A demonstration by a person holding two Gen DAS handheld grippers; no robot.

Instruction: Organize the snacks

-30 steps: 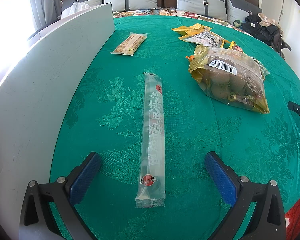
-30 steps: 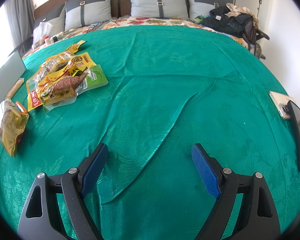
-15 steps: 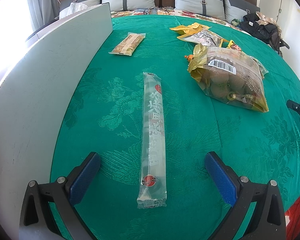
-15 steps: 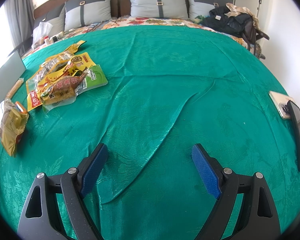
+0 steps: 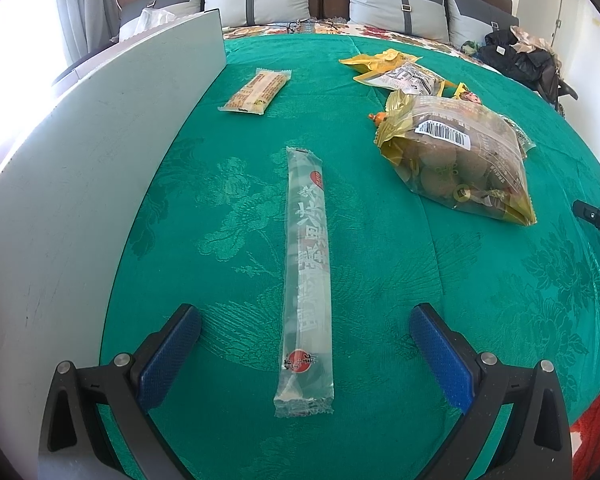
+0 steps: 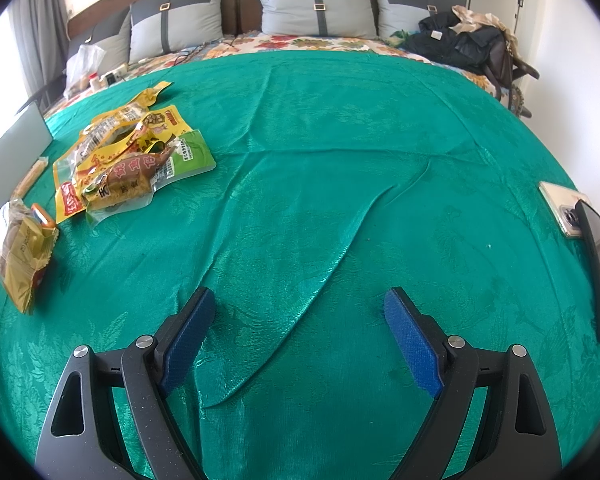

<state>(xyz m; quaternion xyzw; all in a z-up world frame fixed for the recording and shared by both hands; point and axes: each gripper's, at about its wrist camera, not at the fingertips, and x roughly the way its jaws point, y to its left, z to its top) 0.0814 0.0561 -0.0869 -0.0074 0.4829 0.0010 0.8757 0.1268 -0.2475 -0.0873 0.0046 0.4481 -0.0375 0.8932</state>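
Between spread left tongs (image 5: pixel 305 316), long snack packet (image 5: pixel 306 264)

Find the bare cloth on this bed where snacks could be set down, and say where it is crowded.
Free: green cloth between the snack pile and the phones. Crowded: between the white board and the nut bag, around the long packet.
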